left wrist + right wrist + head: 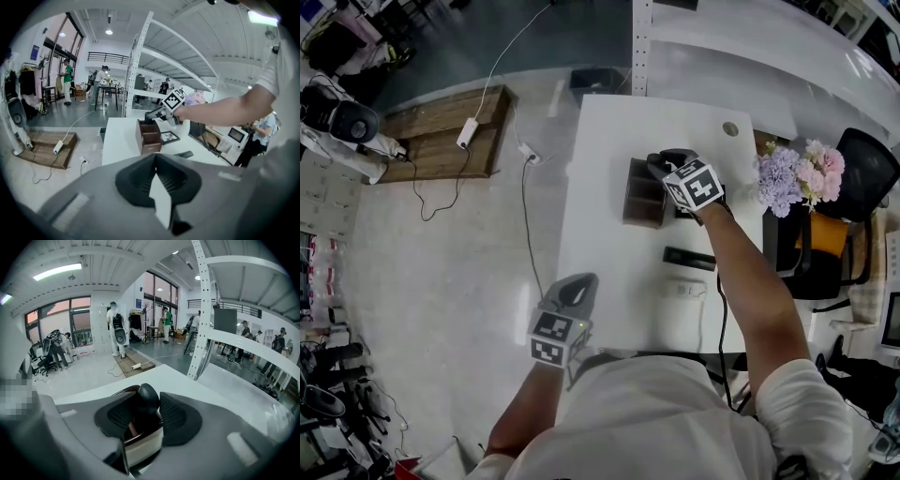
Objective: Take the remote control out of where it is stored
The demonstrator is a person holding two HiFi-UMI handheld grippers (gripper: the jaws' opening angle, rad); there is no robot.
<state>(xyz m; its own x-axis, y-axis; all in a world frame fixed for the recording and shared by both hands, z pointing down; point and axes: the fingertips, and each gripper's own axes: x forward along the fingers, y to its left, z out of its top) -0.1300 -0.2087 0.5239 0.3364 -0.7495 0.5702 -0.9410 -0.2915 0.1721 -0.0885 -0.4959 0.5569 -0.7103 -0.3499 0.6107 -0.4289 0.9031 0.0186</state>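
The remote control is standing upright in the brown holder on the white table. Its rounded black top is sticking out above the holder's rim. This is leaving a free end exposed for a side grasp, which is presumably why the approach is coming from above the holder.

The right gripper is reaching over the holder, angled downward, and its jaws are bracketing that exposed top. In the right gripper view the pads are lying against both sides of the remote control, so the grasp is judged to be engaged. The body of the remote control is sitting inside the holder and is not yet lifted out.

The left gripper is hovering well apart from the holder, off the table's edge on the person's side. Its jaws are meeting at the tips and carrying nothing, and it is standing clear of the extraction path.

A slim black item is lying flat on the table near the holder, on the person's side, untouched.
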